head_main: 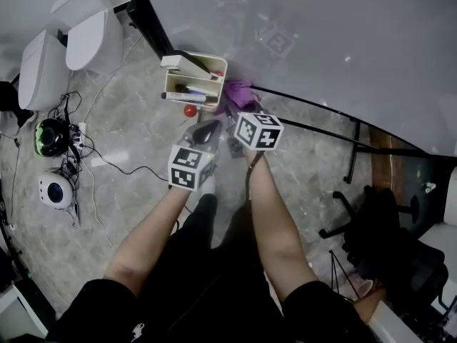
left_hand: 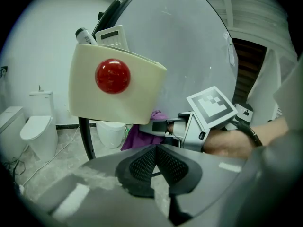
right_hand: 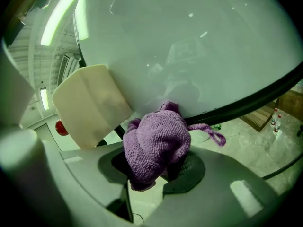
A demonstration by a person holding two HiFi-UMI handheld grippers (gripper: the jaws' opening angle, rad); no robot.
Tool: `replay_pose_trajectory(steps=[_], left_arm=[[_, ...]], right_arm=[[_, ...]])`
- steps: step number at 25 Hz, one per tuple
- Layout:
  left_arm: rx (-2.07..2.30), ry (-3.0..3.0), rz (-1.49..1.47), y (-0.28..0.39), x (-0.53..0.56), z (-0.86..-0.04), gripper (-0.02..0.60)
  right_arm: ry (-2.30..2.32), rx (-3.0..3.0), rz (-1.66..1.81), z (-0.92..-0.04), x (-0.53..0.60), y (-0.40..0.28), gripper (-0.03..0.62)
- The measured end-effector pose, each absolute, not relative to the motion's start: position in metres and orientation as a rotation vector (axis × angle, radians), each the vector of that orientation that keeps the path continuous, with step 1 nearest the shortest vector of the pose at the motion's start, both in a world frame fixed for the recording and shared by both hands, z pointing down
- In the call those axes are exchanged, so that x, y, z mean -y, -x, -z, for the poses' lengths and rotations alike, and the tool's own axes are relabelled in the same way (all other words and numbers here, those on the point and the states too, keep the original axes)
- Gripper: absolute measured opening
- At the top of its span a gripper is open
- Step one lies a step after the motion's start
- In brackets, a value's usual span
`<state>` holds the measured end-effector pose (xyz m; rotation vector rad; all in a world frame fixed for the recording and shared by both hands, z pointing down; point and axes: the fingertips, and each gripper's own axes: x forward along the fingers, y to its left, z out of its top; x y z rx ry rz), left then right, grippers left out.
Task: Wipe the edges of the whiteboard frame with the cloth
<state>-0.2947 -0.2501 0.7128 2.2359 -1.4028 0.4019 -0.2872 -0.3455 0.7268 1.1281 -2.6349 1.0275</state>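
Head view: cream holder (head_main: 194,81) w/ markers (head_main: 187,97)

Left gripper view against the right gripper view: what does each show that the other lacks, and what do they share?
Only the left gripper view: a toilet, the left gripper with its jaws together and empty, and the right gripper seen from outside.
Only the right gripper view: ceiling light strips and the loose loop of the purple cloth.
Both: the purple cloth clamped in the right gripper's jaws, the cream tray with its red knob, and the whiteboard.
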Motion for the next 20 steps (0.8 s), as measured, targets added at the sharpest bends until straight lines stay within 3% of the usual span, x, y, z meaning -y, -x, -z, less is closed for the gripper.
replay_pose_trajectory(steps=[10,20], left_arm=[[1.332,-2.337,-0.311,0.275,0.237,-0.667,0.004],[1.256,-2.485,-0.200,0.247,0.217,-0.596,0.003]], right_arm=[[-1.313,2.670,-0.951,-0.665,0.303,0.226,0.155],[-1.600,2.671,-0.798,-0.579,0.210,0.122,0.153]])
